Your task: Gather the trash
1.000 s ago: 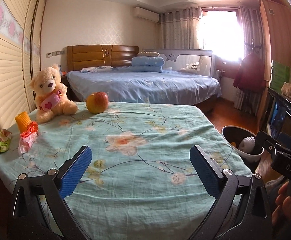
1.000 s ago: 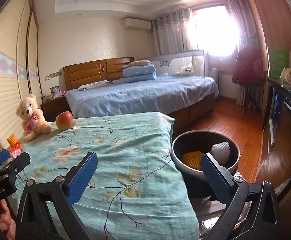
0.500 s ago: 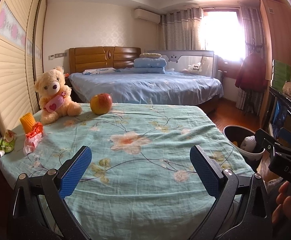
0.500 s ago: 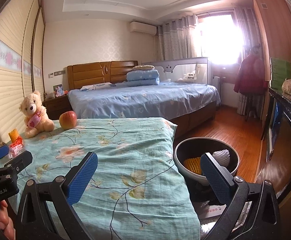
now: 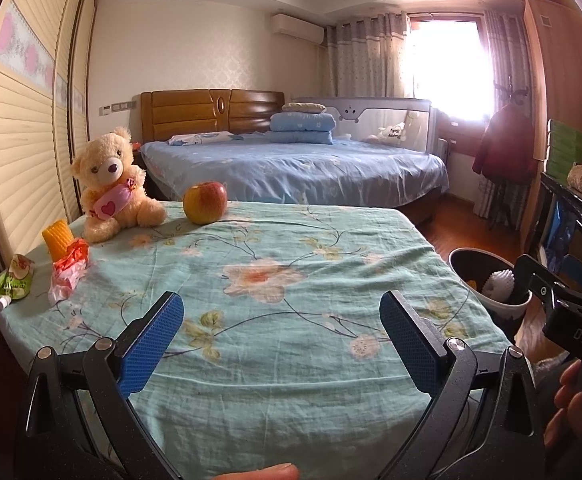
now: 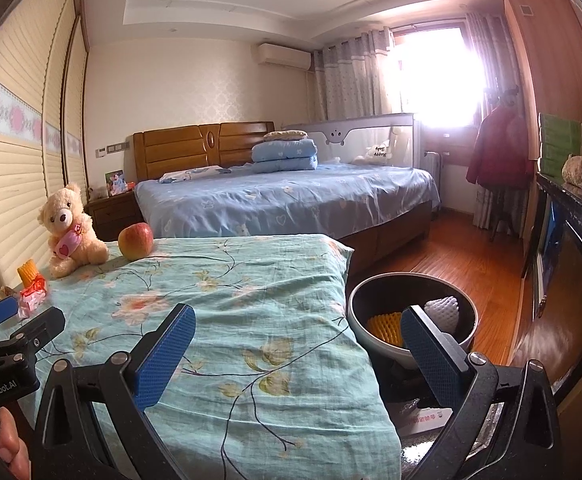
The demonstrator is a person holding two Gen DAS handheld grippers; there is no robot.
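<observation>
On floral cloth (image 5: 291, 248) (bedroom): wrappers (image 5: 69, 264) far left; both grippers (image 5: 281, 338) (image 6: 297, 344) spread w/ nothing.

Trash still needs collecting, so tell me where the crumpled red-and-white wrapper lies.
In the left wrist view the crumpled red-and-white wrapper lies at the left edge of the floral turquoise cloth, against the yellow foam fruit net, with the green pouch further left.
</observation>
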